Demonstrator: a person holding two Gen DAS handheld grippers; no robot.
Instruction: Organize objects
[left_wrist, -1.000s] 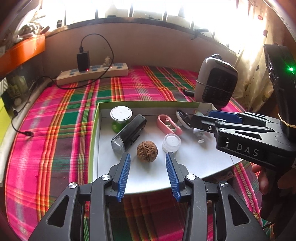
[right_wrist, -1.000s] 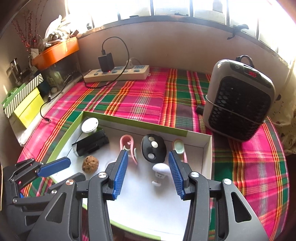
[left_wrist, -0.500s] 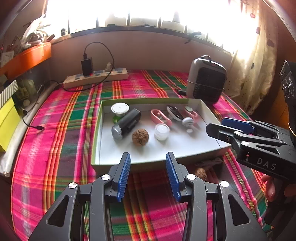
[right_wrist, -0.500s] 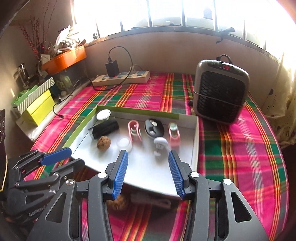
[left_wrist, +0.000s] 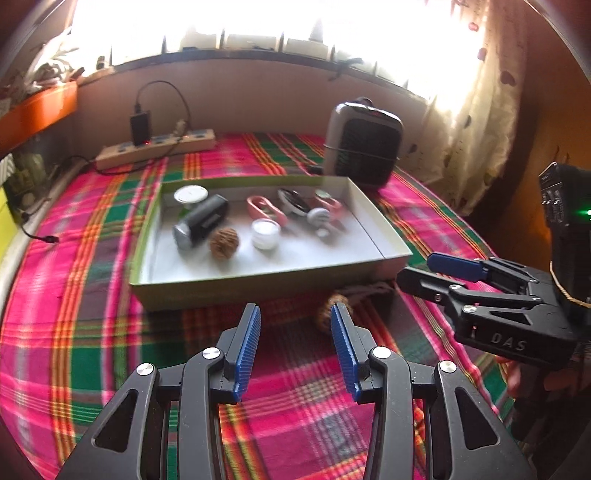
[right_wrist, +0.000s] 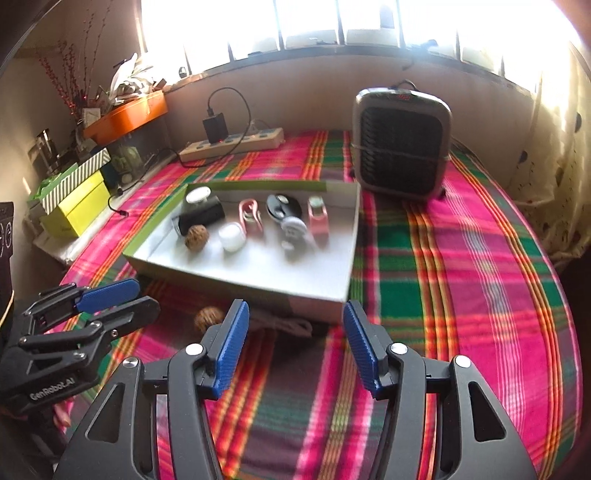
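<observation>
A shallow white box with a green rim lies on the plaid cloth. In it are a walnut, a black cylinder, a white round jar, pink clips, and other small items. A second walnut and a cord lie on the cloth in front of the box. My left gripper is open and empty, just left of that walnut. My right gripper is open and empty, above the cord.
A grey heater stands behind the box at the right. A power strip with a black charger lies at the back. Yellow and striped boxes and an orange tray stand at the left edge.
Both grippers have pulled back from over the box toward the near side of the table. The second walnut and cord in front of the box have come into view. Both stay open.
</observation>
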